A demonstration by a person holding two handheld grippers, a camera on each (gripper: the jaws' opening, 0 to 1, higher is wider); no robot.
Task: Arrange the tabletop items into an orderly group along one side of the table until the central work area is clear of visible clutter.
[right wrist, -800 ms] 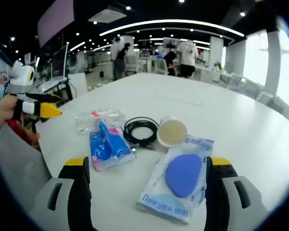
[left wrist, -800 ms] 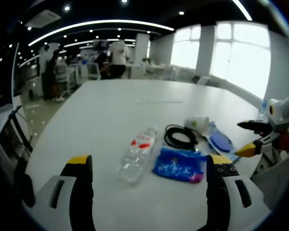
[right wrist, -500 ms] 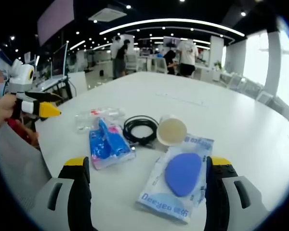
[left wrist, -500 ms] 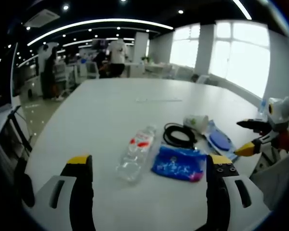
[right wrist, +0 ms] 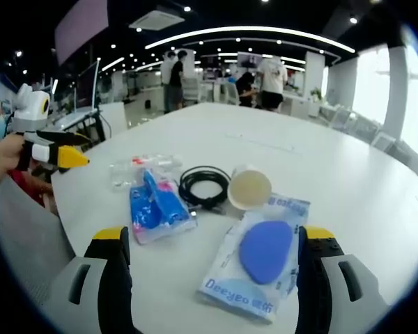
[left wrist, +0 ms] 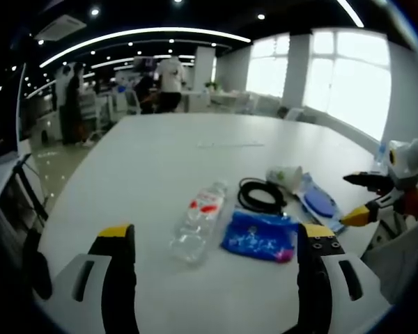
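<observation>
left gripper (left wrist: 216,240): low over the near edge of the table (left wrist: 160,149), pointing across it; its jaws rise from the bottom of the left gripper view, set wide apart, holding nothing and touching nothing.
right gripper (right wrist: 212,240): low over the table's edge in the right gripper view, pointing at the items; jaws wide apart, nothing between them, clear of the pouch below.
left gripper, other view: at far left of the right gripper view (right wrist: 59,147), held in a hand (right wrist: 1,161), level, off the table's edge; its yellow-tipped jaws look close together there, but i cannot tell for sure.
right gripper, other view: at far right of the left gripper view (left wrist: 362,198), held level beside the table; its two jaws stand apart, empty.
bottle (left wrist: 198,221): clear, red label, lying on its side, lower centre of the left gripper view, between that gripper's jaws.
blue bag (left wrist: 260,236): flat, just right of the bottle, inside the right jaw; centre left in the right gripper view (right wrist: 155,207).
cable (left wrist: 260,195): black coil, beyond the blue bag; centre of the right gripper view (right wrist: 203,186).
cup (right wrist: 249,189): on its side, mouth facing the right gripper view, touching the cable's right edge.
pouch (right wrist: 260,256): clear packet with a blue oval inside, lower centre of the right gripper view, just below the cup.
people (right wrist: 268,80): standing far back, upper centre.
</observation>
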